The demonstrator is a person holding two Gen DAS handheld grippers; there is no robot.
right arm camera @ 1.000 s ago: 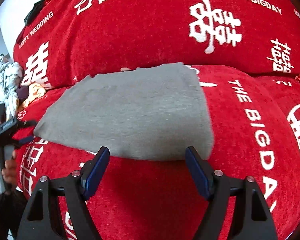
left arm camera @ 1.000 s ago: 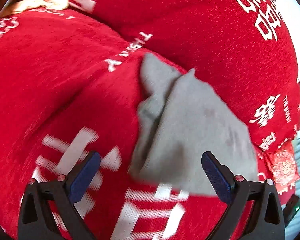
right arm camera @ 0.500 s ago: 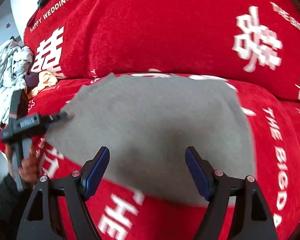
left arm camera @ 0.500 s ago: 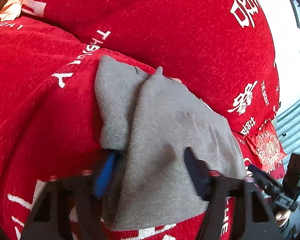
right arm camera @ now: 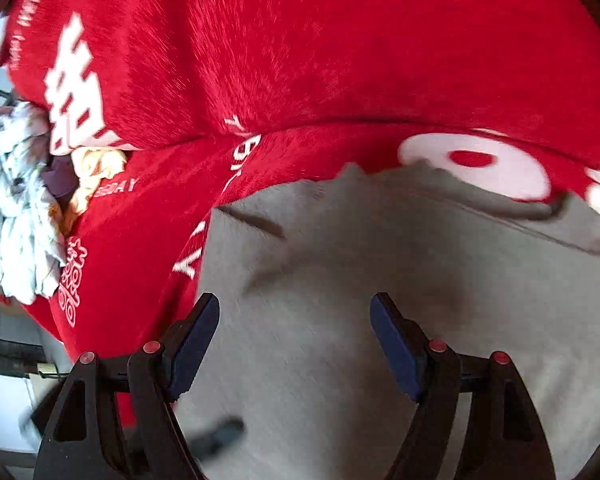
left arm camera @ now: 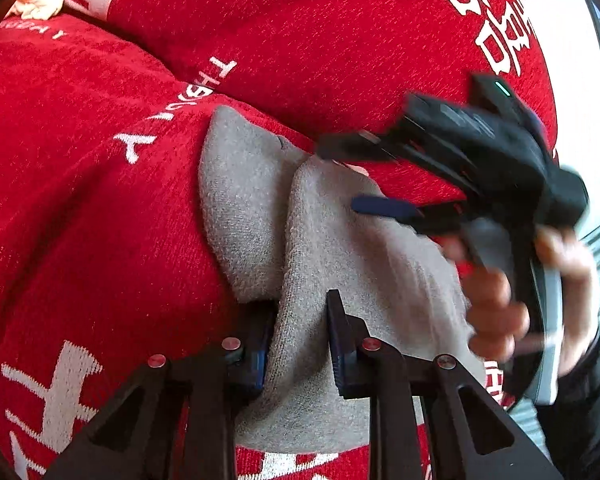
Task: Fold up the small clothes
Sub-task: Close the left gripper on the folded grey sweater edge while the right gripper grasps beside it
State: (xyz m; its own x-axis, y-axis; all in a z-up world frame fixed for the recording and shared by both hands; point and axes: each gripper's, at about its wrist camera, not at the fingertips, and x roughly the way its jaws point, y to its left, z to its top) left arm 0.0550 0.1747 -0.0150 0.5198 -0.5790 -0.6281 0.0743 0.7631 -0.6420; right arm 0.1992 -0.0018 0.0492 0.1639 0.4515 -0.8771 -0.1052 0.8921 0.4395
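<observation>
A grey cloth (left arm camera: 324,240) lies on a red sofa cushion (left arm camera: 80,184) printed with white characters. My left gripper (left arm camera: 298,344) is shut on the cloth's near edge, which bunches up between the jaws. My right gripper (right arm camera: 296,340) is open and hovers just over the flat grey cloth (right arm camera: 380,280). It also shows in the left wrist view (left arm camera: 364,176), open, above the cloth's far end, blurred by motion and held by a hand.
The sofa's red backrest (right arm camera: 300,48) rises behind the cloth. A pile of other clothes (right arm camera: 24,200) lies at the sofa's far left end. A white wall (left arm camera: 580,60) stands to the right.
My left gripper moved forward and closed on the cloth's near edge. My right gripper moved in over the cloth, staying open, and came into the left wrist view.
</observation>
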